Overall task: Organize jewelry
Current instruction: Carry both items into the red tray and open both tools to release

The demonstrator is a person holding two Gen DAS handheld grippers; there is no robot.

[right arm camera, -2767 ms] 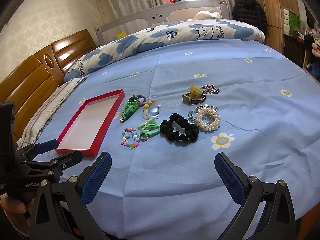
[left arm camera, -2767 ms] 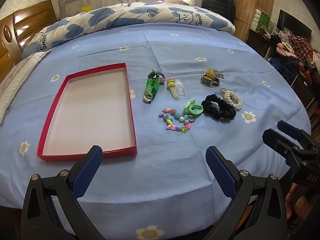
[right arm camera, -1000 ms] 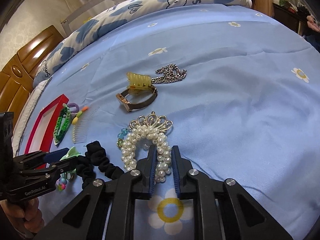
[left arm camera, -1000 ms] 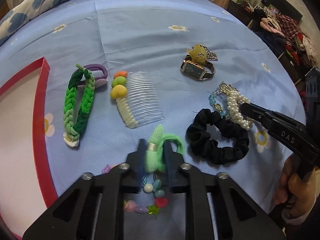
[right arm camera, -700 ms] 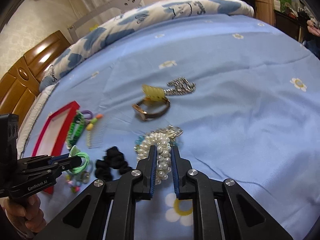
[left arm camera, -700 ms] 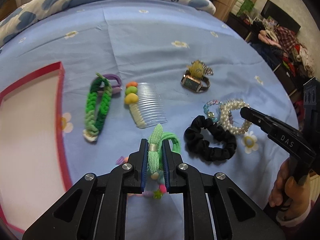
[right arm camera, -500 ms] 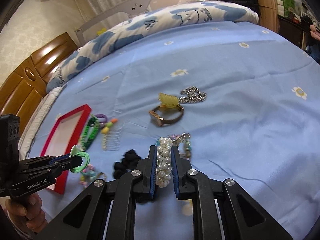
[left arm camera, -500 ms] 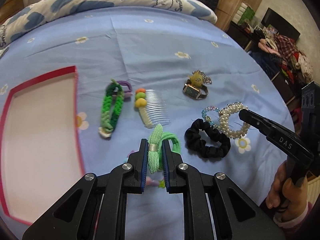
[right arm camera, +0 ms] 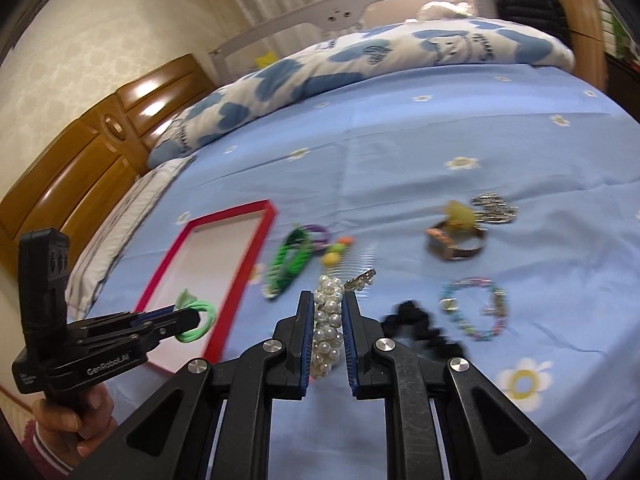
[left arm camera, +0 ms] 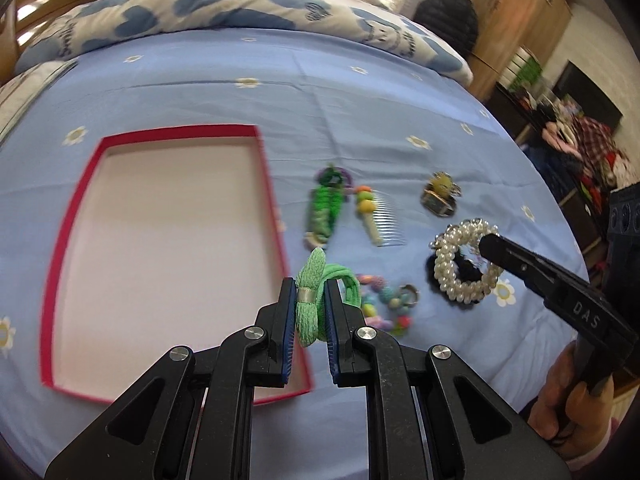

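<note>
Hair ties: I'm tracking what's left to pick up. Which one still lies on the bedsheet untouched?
The black fabric scrunchie; the light green elastic hair tie is clamped in the left tongs.

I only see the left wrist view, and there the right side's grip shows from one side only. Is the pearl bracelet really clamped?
Observer: Yes. In the right wrist view the right hand-held gripper is shut on the pearl bracelet, with both pads pressing on it.
Operator: Anything attached to it?
Observer: A silver ornament sticks out at its top end.
Operator: What lies by the black scrunchie?
Observer: A blue beaded bracelet lies just right of the black scrunchie.
</note>
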